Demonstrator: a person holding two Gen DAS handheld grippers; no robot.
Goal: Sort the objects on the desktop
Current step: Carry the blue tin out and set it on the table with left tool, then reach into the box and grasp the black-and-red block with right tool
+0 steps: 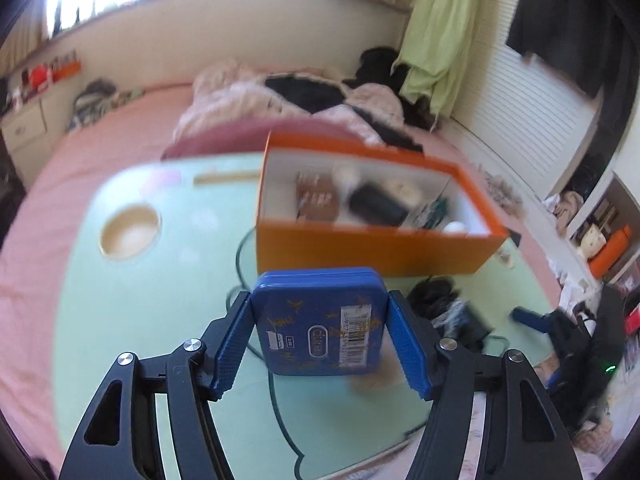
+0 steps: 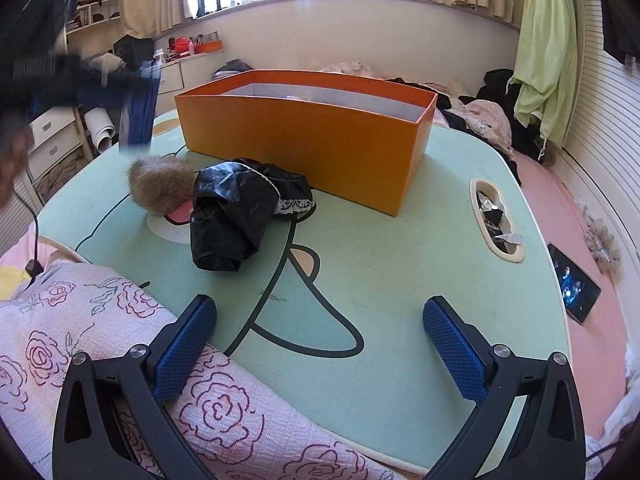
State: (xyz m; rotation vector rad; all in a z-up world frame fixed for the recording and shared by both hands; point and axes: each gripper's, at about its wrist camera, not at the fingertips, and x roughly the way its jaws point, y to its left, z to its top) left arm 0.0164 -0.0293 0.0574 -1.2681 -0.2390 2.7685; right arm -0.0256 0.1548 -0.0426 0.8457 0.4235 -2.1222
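Blue tin [image 1: 320, 320] sits pinched in the left hand-held gripper [image 1: 320, 330], up off the green worktop [image 1: 160, 300] by the orange box [image 1: 372, 252]. Right hand-held gripper [image 2: 320, 344] hangs wide open, empty.

Black gripper [image 1: 320, 320], blue ribbed pads [image 1: 234, 344]

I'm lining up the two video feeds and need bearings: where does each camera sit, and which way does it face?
Left wrist: rides the left gripper, tilted down over its blue fingers clamping a blue square tin, toward the open orange cardboard box.
Right wrist: rides the open right gripper, low over the mint-green table; floral-patterned fabric lies beneath it.
Shared: box, table, tin.
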